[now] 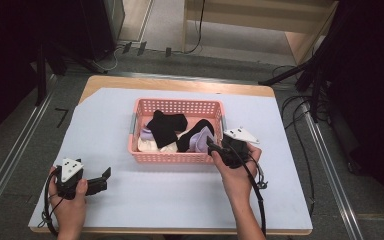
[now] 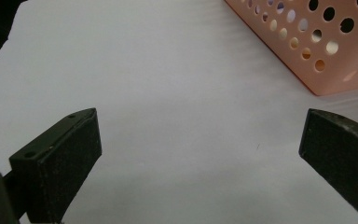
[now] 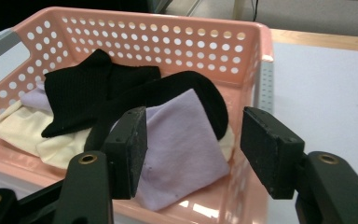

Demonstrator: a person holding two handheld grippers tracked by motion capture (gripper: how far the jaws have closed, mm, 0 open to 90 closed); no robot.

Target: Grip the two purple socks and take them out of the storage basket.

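**Right gripper poised over the lilac sock at the basket's near right corner**

Here the right gripper (image 1: pixel 214 146) reaches over the near rim of the pink basket (image 1: pixel 175 158), at its right end, with its jaws parted on either side of a lilac sock (image 3: pixel 186 144). In the right gripper view the pads stand apart from the cloth, so nothing is grasped yet. The sock lies against the basket's near right corner, partly on a black sock (image 3: pixel 186 93) that curls behind it; another black sock (image 3: pixel 81 93) and a cream sock (image 3: pixel 23 128) lie further left in the pile.

The left gripper (image 1: pixel 100 181) rests on the white table cover (image 1: pixel 180 200), well to the left of the basket, with its jaws wide apart and nothing between them.

The main risks, as I judge them:
- The lilac sock overlaps the black one, so a deep bite could pinch both layers and drag two socks out together.
- A shallow bite on the loose fold could slip, letting the sock fall back or hang over the rim.
- The right-hand pad is close to the basket's right wall; closing at this spot could catch the plastic, or a lift could tug the light basket along, since the left gripper is not steadying it.
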